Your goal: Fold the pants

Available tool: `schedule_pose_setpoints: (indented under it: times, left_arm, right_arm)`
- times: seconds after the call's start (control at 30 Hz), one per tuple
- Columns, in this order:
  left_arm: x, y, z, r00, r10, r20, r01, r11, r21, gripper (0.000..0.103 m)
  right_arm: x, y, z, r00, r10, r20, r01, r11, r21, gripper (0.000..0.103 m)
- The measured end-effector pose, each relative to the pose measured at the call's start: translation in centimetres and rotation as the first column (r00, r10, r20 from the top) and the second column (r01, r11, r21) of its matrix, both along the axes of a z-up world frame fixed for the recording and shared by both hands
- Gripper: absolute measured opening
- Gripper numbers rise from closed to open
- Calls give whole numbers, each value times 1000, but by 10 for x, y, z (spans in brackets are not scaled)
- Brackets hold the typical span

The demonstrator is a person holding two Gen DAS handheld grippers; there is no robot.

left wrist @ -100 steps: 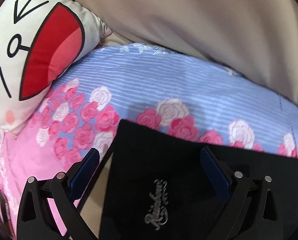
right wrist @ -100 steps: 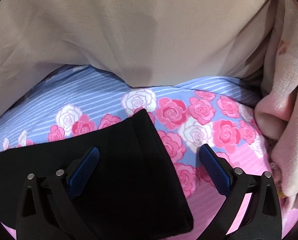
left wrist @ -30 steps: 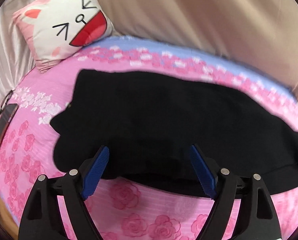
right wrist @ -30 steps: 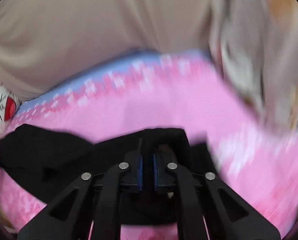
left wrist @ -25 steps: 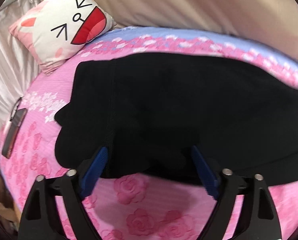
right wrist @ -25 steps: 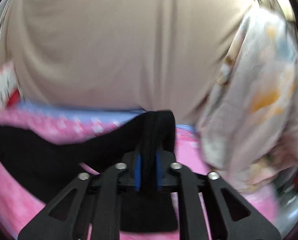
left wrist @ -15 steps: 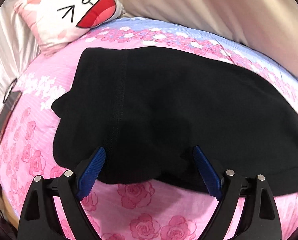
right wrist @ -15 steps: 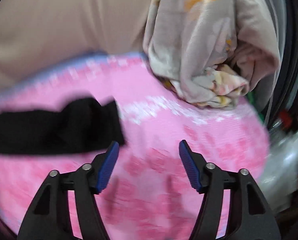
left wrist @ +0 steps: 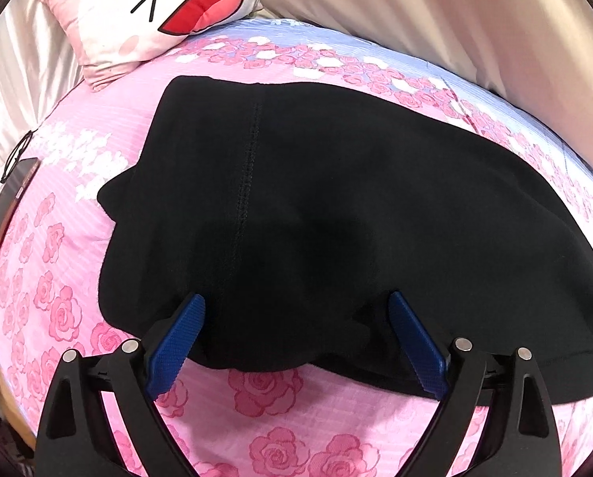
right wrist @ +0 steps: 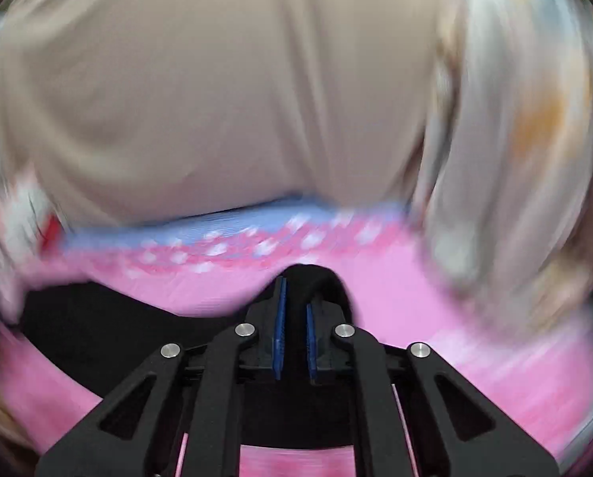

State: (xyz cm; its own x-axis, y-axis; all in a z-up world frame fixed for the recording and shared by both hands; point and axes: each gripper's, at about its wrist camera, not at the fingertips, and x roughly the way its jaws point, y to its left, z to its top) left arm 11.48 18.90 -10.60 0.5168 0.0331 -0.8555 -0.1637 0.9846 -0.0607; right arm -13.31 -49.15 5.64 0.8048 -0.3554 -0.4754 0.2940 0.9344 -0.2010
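The black pants (left wrist: 316, 206) lie folded lengthwise across the pink rose bedsheet (left wrist: 264, 393), waist end at the left. My left gripper (left wrist: 296, 318) is open, its blue pads just over the pants' near edge, holding nothing. In the blurred right wrist view my right gripper (right wrist: 294, 314) is shut on a fold of the black pants (right wrist: 308, 278) and lifts it off the sheet; more of the pants (right wrist: 109, 326) trails to the left.
A cat-face pillow (left wrist: 145, 12) sits at the back left. A phone (left wrist: 6, 214) lies on the sheet's left edge. A beige curtain (left wrist: 435, 12) hangs behind the bed. A bundled patterned blanket (right wrist: 515, 139) is at the right.
My right gripper was open over bare sheet half a second ago; it is shut on the pants' end and lifted. My left gripper stayed open and moved slightly closer to the pants.
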Motion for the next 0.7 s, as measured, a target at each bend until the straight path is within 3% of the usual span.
schedule_pose_setpoints:
  times: [0.07,0.1,0.17,0.2,0.3,0.43,0.5,0.53,0.6,0.63,0.67,0.7]
  left_arm:
    - [-3,-1,-1,1000,-16,6,16,1000,7,91]
    - [-4,-1,-2,1000,-27,10,26,1000,15,91]
    - [-5,-3,-2,999,-37,10,36,999,21,91]
    - [-5,-3,-2,999,-40,4,40,999,24,91]
    - [-1,-2,1,998,-41,-38,41,999,-11,91]
    - [-2,5,4,995,-17,-103,4,992,-130,91]
    - [-7,13,8,993,7,-115,-32,976,-216,91]
    - [-9,15,10,993,15,-117,-42,971,-237,91]
    - [-14,18,10,993,18,-117,-48,966,-254,91]
    - [-16,19,10,992,20,-121,-51,964,-260,91]
    - [-18,21,9,991,27,-128,-61,961,-270,91]
    - [-20,22,8,990,37,-136,-75,955,-287,91]
  right_arm:
    - [-6,-21,-39,979,-103,-174,99,995,-31,38]
    - [-12,-33,-60,950,-180,-255,171,984,-60,63]
    - [-35,-49,-93,876,-335,-346,301,942,-150,61]
    - [-40,-50,-93,878,-340,-337,316,940,-126,62]
    - [-56,-43,-65,953,-243,-183,272,949,158,63]
    - [-27,-53,-45,975,-184,-125,218,900,377,73]
    - [-4,-68,-47,978,-158,-140,207,840,502,73]
    - [14,-78,-55,974,-146,-172,219,788,575,73]
    - [42,-92,-74,954,-129,-269,274,738,617,70]
    - [61,-92,-86,931,-109,-347,310,736,602,46]
    - [75,-88,-91,921,-80,-382,309,746,590,30]
    - [90,-77,-83,923,-63,-379,283,778,560,12]
